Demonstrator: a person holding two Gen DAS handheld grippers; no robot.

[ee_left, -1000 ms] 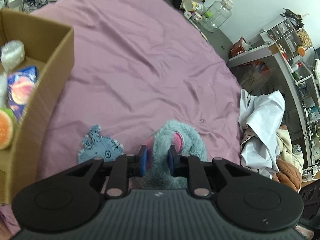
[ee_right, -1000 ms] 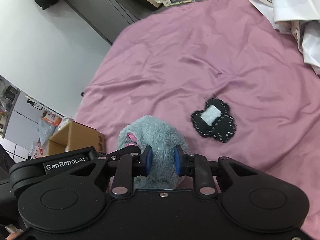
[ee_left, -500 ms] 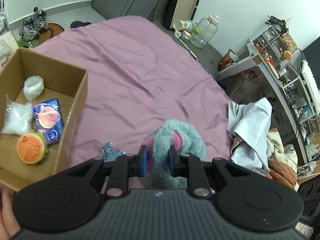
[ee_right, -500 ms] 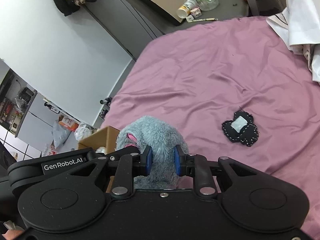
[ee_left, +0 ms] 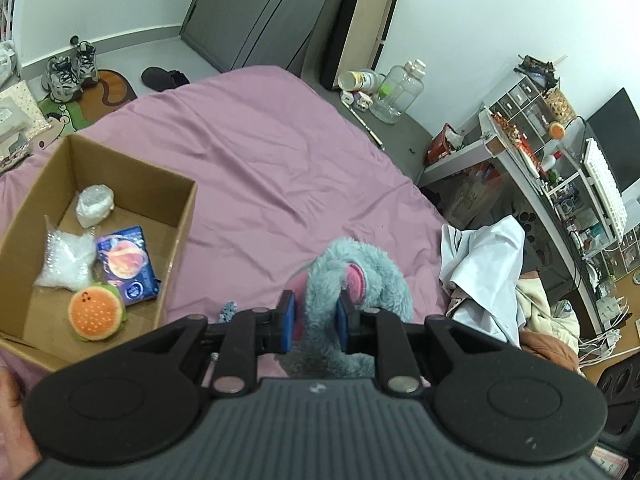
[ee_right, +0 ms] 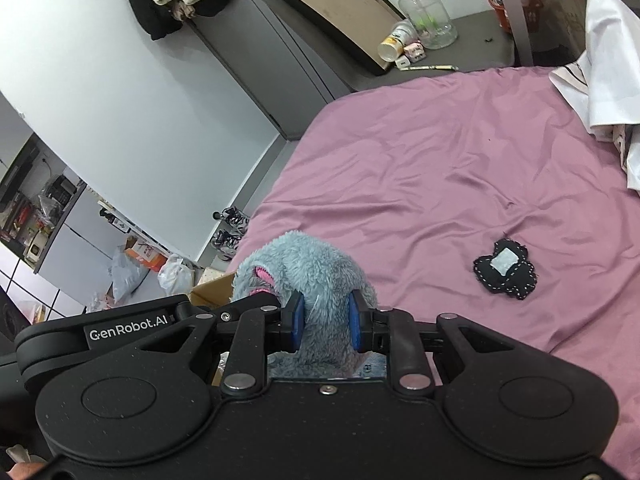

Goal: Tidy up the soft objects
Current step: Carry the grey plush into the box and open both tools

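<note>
While gripping the blue plush (ee_right: 316, 280), the right claw (ee_right: 325, 322) reads "GenRobot.AI".

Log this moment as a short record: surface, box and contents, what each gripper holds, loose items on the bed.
surface: purple bedsheet
container: open cardboard box on the bed
box contents: burger plush, blue packet, two clear bags
left gripper: shut on grey-blue plush toy
right gripper: shut on the same plush
loose on bed: black patch; small blue plush, mostly hidden
</note>
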